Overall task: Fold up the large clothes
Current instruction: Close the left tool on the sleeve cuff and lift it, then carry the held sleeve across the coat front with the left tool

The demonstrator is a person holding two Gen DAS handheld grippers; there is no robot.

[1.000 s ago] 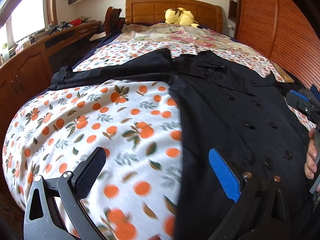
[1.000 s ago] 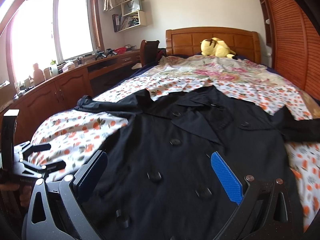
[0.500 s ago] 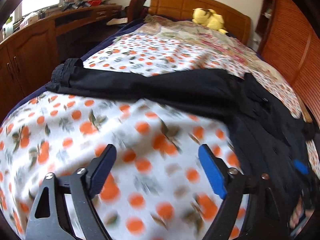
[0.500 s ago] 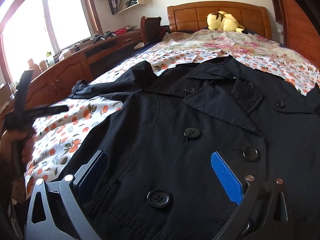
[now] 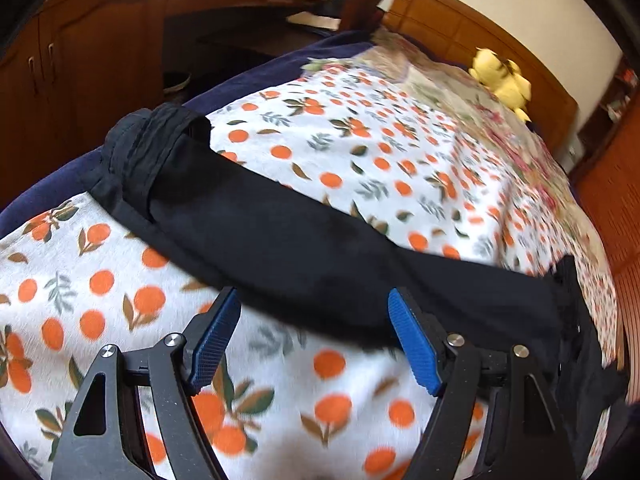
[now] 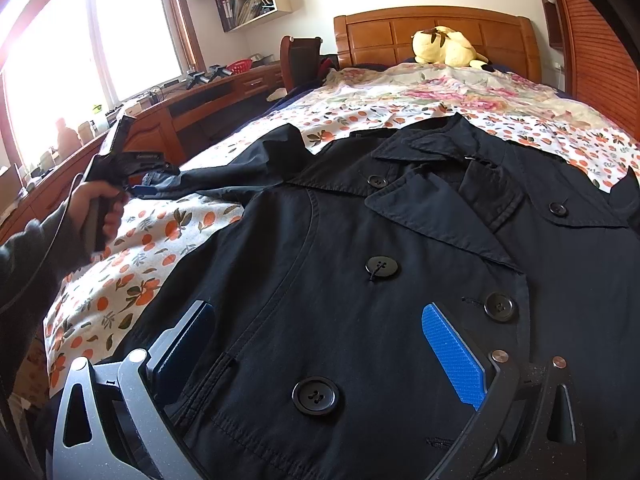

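Observation:
A black double-breasted coat (image 6: 360, 280) lies spread face up on the bed, buttons and collar showing. Its left sleeve (image 5: 280, 232) stretches out across the orange-print sheet (image 5: 100, 280), with the cuff (image 5: 148, 148) near the bed's left edge. My left gripper (image 5: 312, 336) is open and empty, just short of the sleeve's middle; it also shows in the right wrist view (image 6: 136, 176), held in a hand by the sleeve. My right gripper (image 6: 320, 348) is open and empty, low over the coat's front.
A yellow plush toy (image 6: 444, 46) lies by the wooden headboard (image 6: 432, 32). A floral quilt (image 6: 460, 88) covers the far half of the bed. A wooden desk and cabinets (image 5: 80, 48) run along the left wall. A slatted wooden wardrobe (image 6: 592, 52) stands on the right.
My left gripper has swung left and forward from the coat's body to the outstretched sleeve. My right gripper has moved forward and lower over the coat's front.

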